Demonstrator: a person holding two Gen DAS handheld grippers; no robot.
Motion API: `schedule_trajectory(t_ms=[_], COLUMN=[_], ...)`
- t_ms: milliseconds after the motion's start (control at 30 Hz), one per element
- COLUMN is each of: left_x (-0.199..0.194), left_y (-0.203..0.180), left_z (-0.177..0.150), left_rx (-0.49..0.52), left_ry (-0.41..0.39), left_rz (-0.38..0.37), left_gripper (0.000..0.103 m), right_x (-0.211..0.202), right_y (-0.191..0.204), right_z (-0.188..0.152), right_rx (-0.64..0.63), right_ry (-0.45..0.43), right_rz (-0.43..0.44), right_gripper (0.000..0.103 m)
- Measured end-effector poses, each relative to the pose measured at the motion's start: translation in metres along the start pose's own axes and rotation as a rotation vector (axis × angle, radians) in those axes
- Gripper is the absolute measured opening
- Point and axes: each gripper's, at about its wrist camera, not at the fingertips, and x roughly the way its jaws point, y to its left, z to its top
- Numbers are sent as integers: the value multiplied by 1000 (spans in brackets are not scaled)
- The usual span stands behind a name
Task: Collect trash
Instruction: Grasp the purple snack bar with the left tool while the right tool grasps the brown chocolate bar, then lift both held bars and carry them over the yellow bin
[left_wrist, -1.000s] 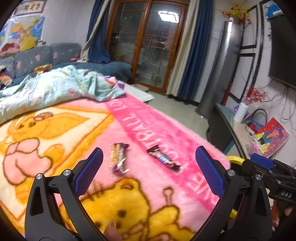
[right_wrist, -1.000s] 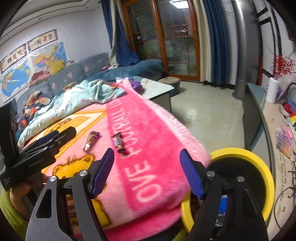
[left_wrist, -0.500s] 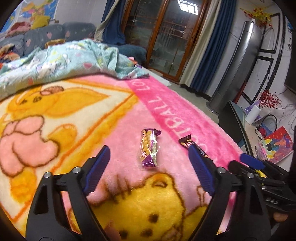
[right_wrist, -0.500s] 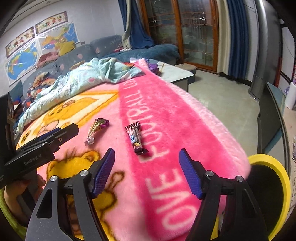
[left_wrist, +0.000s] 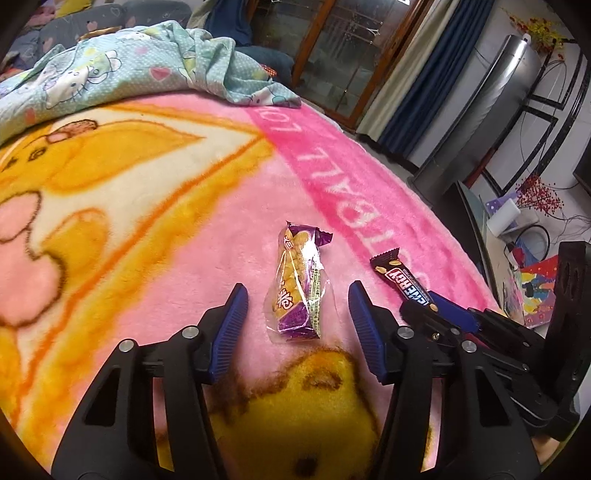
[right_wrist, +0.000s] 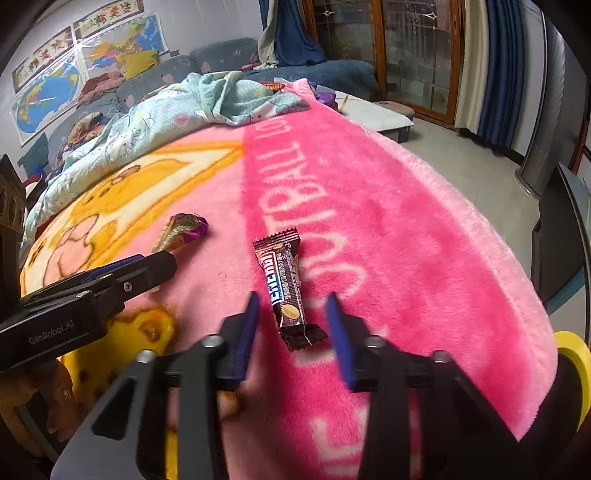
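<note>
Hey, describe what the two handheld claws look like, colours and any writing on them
Both are black plastic frames with triangular cut-outs and silver rivets. The left claw and right claw each carry two ribbed blue finger pads. In the right wrist view, white lettering "GenRobot.AI" shows on the side of the left one's body. No cables or sleeves show.

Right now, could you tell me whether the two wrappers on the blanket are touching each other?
Apart. The left wrist view shows bare pink blanket between the purple snack wrapper and the brown candy bar wrapper.
</note>
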Motion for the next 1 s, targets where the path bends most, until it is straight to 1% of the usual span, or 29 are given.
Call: schedule_trajectory(t_ms=[33,100,167,333,433,500,633,667,800,1000], left_x=[1,2,3,3,2,2,-2,-2,-11,-26], left_y=[0,-2,-3,-3,-3,-3,-6,-7,-16,-31], left_z=[0,-1,-1,-1,-2,-3,-5,-5,-8,-11], left_rx=[3,11,17,19,26,30,42,48,81,120], left_ry=[2,5,7,9,9,11,7,5,-17,-51], left_rz=[2,12,20,39,44,36,14,10,-1,-28], left_gripper=[48,45,44,35,29,21,19,17,17,17], right_x=[-1,-3,-5,-14,-21,-28,-40,-43,-58,-78], right_y=[0,-2,-3,0,2,3,3,3,-3,-19], right_z=[-1,-3,-6,-13,-18,-22,-27,-28,-33,-39], right_rx=[0,2,4,12,17,21,27,30,39,64], right_ry=[-5,-12,-16,-18,-20,-23,-37,-41,-61,-86], right_rz=[-1,2,6,27,39,45,52,56,59,35], right_gripper=[23,20,19,19,19,19,19,19,19,19])
